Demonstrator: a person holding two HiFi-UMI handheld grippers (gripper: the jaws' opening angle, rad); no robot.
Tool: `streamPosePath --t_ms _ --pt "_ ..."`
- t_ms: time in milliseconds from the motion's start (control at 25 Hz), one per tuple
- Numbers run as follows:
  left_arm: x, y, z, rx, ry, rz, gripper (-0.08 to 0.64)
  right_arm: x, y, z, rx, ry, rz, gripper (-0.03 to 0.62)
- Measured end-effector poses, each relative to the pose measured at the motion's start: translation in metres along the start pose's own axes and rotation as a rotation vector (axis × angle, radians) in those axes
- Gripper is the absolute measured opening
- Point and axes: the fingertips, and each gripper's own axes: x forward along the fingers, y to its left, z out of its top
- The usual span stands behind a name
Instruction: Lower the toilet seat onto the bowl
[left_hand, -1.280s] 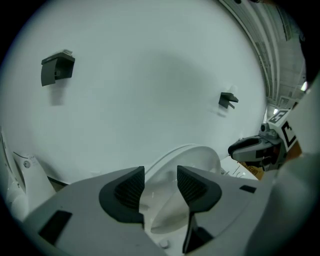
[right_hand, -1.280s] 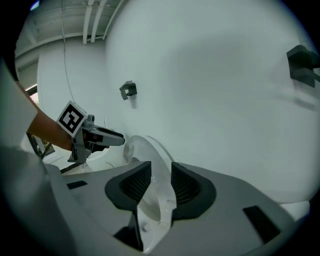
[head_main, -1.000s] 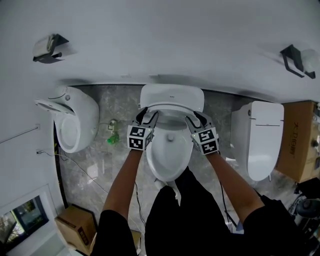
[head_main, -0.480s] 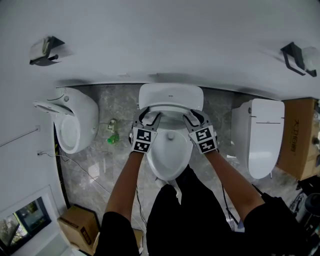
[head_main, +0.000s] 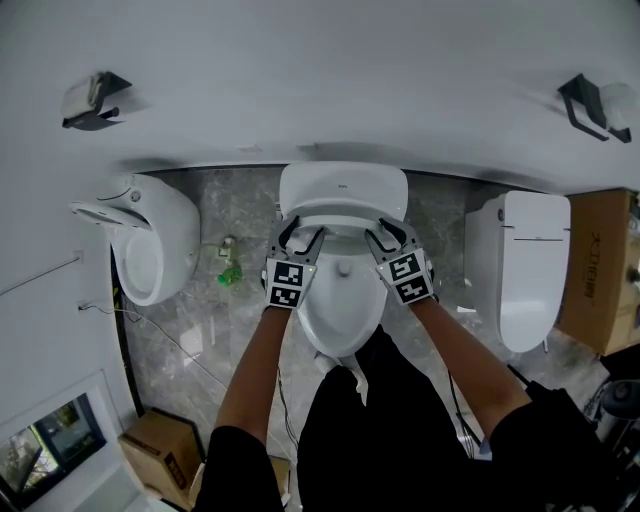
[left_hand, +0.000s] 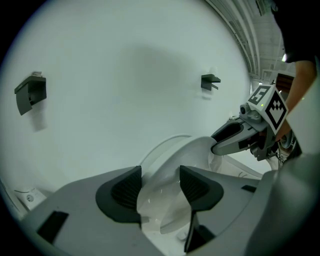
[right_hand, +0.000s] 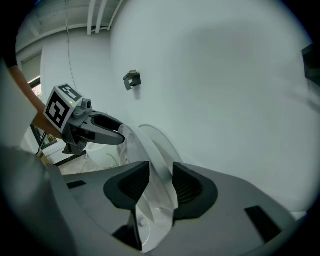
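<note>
The grey marbled floor (head_main: 200, 330) carried a middle toilet (head_main: 343, 305), a left toilet (head_main: 150, 250) and a right toilet (head_main: 530, 280), all white. A small green object (head_main: 229, 275), a thin cable (head_main: 165, 338) and a cardboard box (head_main: 155, 455) lay left of centre.

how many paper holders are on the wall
2. The left holder is mounted at the upper left of the head view, and the right holder at the upper right. More could lie outside the frame.

Left of me, a white urinal (head_main: 150, 245) with a small green object (head_main: 229, 275) near it on the grey floor (head_main: 190, 340); right, a closed toilet (head_main: 530, 270) beside a cardboard box (head_main: 592, 275).
</note>
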Motion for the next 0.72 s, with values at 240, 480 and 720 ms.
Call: streamPosePath --t_ms 240,480,720 --pt "-0.016 -0.009 -0.007 -0.008 -0.012 0.003 0.232 -0.011 0.013 -0.008 -0.005 0.001 -0.009 0.153" --pt "-0.034 -0.016 -0.016 -0.068 -0.044 0.018 0.232 -0.024 0.029 -0.016 0.0 -0.001 -0.018 0.155" --pt "-0.052 -0.027 -0.026 -0.096 -0.057 -0.008 0.227 -0.037 0.045 -0.027 -0.008 -0.017 -0.003 0.155"
